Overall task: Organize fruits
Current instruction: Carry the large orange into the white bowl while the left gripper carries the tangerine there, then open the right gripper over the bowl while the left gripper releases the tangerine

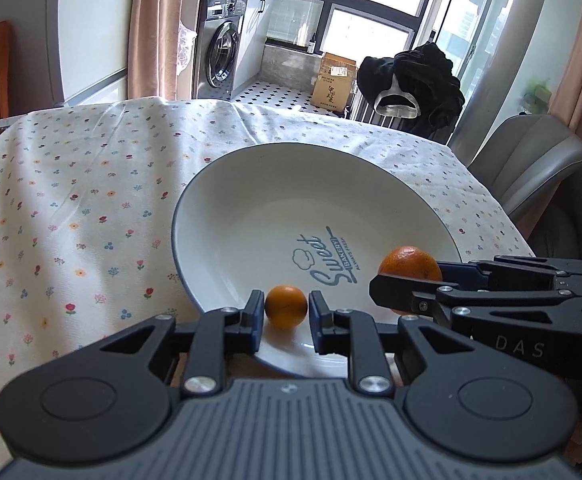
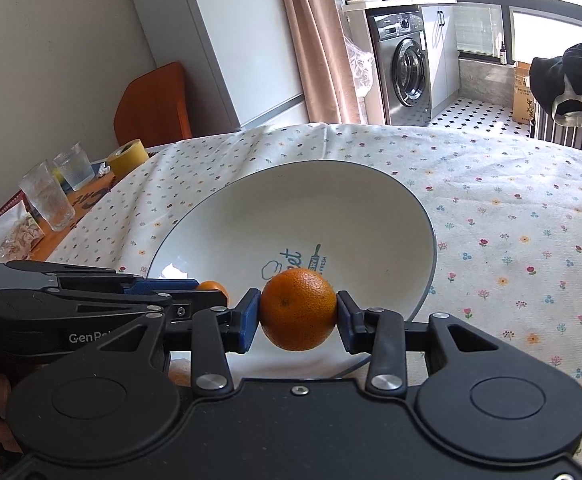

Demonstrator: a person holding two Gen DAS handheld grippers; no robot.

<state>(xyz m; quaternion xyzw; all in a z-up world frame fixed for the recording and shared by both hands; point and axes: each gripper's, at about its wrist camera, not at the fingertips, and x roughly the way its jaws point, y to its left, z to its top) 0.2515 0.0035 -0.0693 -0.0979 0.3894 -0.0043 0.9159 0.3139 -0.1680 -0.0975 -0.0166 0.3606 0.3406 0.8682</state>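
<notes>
A white plate (image 1: 211,184) with blue "Sweet Bakery" lettering lies on the flowered tablecloth (image 1: 71,184). My left gripper (image 1: 286,312) is shut on a small orange (image 1: 286,306), held low over the plate's near rim. From the right, my right gripper (image 2: 298,316) reaches in over the same plate (image 2: 371,216). It is shut on a larger orange (image 2: 298,309), which also shows in the left wrist view (image 1: 409,262) above the plate's right side. In the right wrist view only a sliver of the small orange (image 2: 211,285) shows behind the left gripper's finger.
Two glasses (image 2: 47,196), a yellow tape roll (image 2: 127,158) and a snack bag (image 2: 11,236) stand on bare wood at the table's left end. A grey chair (image 1: 531,168) is by the right edge. Flowered cloth stretches left of the plate and beyond it.
</notes>
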